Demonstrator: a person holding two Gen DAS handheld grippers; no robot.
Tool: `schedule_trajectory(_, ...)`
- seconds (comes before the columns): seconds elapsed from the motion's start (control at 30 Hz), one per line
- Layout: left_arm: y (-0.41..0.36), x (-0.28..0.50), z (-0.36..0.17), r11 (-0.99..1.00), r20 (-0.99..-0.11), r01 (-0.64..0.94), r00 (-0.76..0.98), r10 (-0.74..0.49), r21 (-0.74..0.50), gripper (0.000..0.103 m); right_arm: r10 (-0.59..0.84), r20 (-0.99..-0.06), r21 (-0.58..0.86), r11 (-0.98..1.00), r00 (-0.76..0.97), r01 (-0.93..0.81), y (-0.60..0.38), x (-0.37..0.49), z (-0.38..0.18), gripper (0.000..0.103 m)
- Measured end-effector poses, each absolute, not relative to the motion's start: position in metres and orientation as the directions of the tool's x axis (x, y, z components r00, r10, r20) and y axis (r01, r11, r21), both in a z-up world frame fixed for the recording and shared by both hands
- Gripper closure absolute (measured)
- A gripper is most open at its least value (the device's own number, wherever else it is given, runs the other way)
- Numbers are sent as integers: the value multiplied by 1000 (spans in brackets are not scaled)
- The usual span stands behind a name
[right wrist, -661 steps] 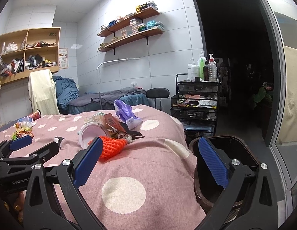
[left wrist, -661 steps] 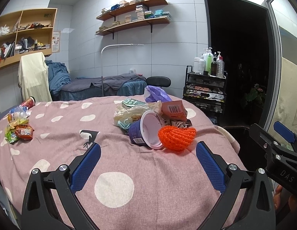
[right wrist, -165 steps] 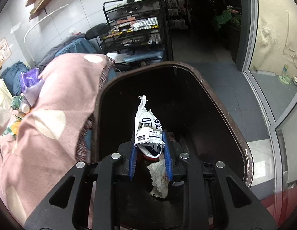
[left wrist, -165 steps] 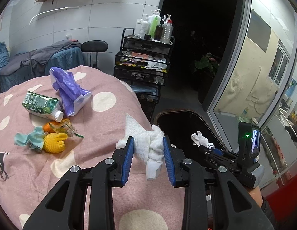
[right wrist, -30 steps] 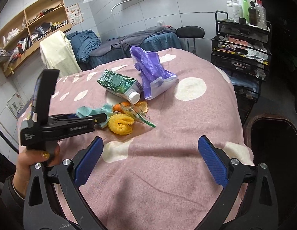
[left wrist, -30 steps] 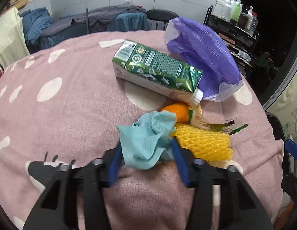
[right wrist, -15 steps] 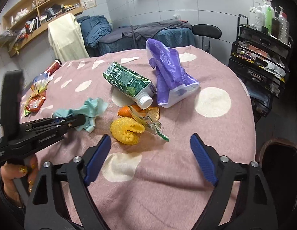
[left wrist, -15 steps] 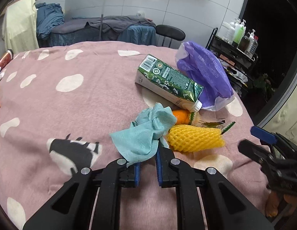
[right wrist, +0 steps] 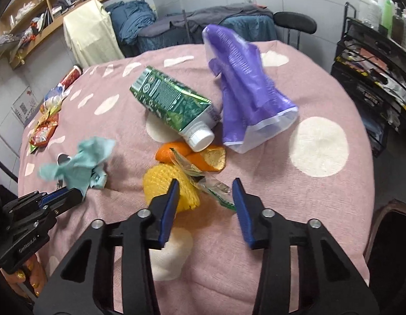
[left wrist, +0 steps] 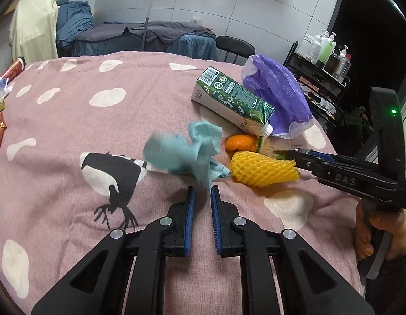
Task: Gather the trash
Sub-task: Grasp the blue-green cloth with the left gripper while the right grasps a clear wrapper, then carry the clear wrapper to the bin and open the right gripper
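Observation:
My left gripper [left wrist: 201, 193] is shut on a corner of a crumpled teal tissue [left wrist: 187, 152], which hangs blurred just above the pink spotted tablecloth [left wrist: 71, 131]; it also shows in the right wrist view [right wrist: 79, 165]. My right gripper [right wrist: 205, 186] is open, its fingers around a clear wrapper [right wrist: 208, 183] and the edge of a yellow foam fruit net [right wrist: 163, 183]. Beyond lie orange peel [right wrist: 192, 155], a green carton [right wrist: 171, 102] and a purple plastic bag [right wrist: 244, 89].
Snack packets [right wrist: 44, 128] and a red can [right wrist: 70, 76] lie at the table's far left. A dark bin [right wrist: 391, 225] stands below the table's right edge. A black wire rack [right wrist: 373, 60] with bottles stands to the right.
My left gripper has lifted the teal tissue and pulled it back from the pile. My right gripper has moved in low over the wrapper and yellow net, its jaws narrower.

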State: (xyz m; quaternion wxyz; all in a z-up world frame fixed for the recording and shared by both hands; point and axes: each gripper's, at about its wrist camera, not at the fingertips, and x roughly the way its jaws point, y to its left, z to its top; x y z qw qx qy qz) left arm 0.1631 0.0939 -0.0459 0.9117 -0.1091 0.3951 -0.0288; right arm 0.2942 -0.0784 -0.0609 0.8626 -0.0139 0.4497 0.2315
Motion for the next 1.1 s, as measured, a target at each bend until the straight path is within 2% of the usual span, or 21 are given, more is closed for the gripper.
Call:
schedule_trajectory(0.1, 93, 161, -46, 974, -711, -34, 690, -140, -224, 90, 395, -772, 181, 888, 499, -423, -77, 290, -60, 85)
schedule_trajectory(0.37, 97, 161, -40, 973, -697, -39, 705, -133, -225, 90, 391, -716, 177, 903, 578, -392, -95, 268, -45, 88)
schedule_trajectory(0.4, 98, 162, -39, 972, -695, -42, 706, -136, -232, 85, 389, -708, 181, 907, 589, -381, -99, 265, -43, 88)
schedule_trajectory(0.43, 99, 165, -38, 971, -698, -45, 703, -136, -234, 70, 391, -701, 191, 909, 596, -371, -104, 262, -41, 88)
schedule_trajectory(0.47, 100, 166, -38, 971, -696, -52, 707, -129, -232, 60, 396, -695, 203, 909, 600, -364, -108, 259, -38, 88)
schedule_trajectory(0.5, 102, 168, -36, 972, -685, -61, 719, -115, -227, 38, 399, -690, 210, 909, 604, -361, -112, 256, -36, 88)
schedule_trajectory(0.53, 103, 169, -34, 973, -671, -66, 734, -103, -221, 29, 401, -685, 212, 909, 608, -360, -114, 253, -34, 88)
schedule_trajectory(0.6, 103, 176, -31, 975, -668, -64, 737, -97, -212, 26, 402, -675, 215, 909, 619, -356, -120, 248, -29, 88)
schedule_trajectory(0.63, 100, 182, -31, 978, -677, -54, 729, -101, -203, 20, 404, -668, 220, 909, 625, -353, -123, 244, -27, 88)
schedule_trajectory(0.7, 92, 197, -35, 987, -704, -26, 704, -97, -161, 17, 412, -656, 235, 907, 632, -348, -129, 238, -23, 88)
schedule_trajectory(0.77, 85, 208, -39, 994, -722, -40, 691, -43, -98, 18, 418, -644, 246, 906, 641, -344, -134, 231, -20, 88)
schedule_trajectory(0.8, 82, 214, -43, 996, -735, -39, 678, -36, -86, 23, 419, -637, 250, 907, 647, -341, -137, 227, -17, 88)
schedule_trajectory(0.83, 81, 219, -46, 995, -748, -34, 662, -46, -91, 41, 418, -634, 251, 907, 650, -339, -139, 224, -16, 88)
schedule_trajectory(0.93, 80, 222, -52, 995, -768, -48, 640, -35, -86, 70, 407, -623, 251, 913, 668, -322, -150, 213, -14, 88)
schedule_trajectory(1.03, 83, 212, -47, 994, -751, -53, 659, -40, -99, 80, 405, -614, 269, 914, 677, -303, -161, 205, -14, 88)
schedule_trajectory(1.1, 85, 203, -41, 991, -738, -55, 673, -53, -122, 82, 396, -610, 274, 918, 686, -287, -168, 200, -15, 88)
